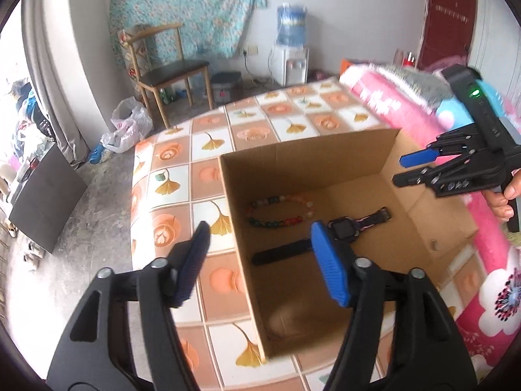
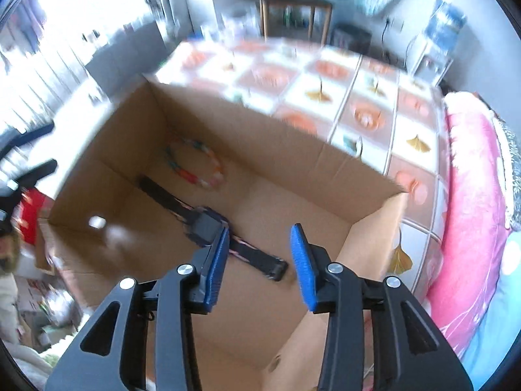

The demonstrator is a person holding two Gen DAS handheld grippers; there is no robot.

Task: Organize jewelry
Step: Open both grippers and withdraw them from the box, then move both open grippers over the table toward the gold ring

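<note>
Your left gripper [image 1: 259, 262] sits nearest, jaws wide apart, nothing between the pads; it straddles the near-left wall of the cardboard box [image 1: 247, 260]. Your right gripper [image 2: 260, 265] is above the box, jaws parted about halfway, nothing held; the watch strap passes under its left pad but the pads don't press it. In the left wrist view that gripper [image 1: 402, 169] hangs over the box's right edge with your hand [image 1: 503, 195] on the handle.

Inside the box, on the floor: the watch [image 1: 342, 228], strap flat, and beyond it, apart, the bead bracelet [image 1: 281, 211] near the far-left corner. The box walls stand tall around both.

The box sits on the tiled tablecloth [image 1: 208, 143]. A pink blanket [image 1: 384, 104] lies just to the right. Further back: a chair [image 1: 162, 75], a plastic bag [image 1: 127, 125] and a water dispenser [image 1: 291, 45] at the wall.
</note>
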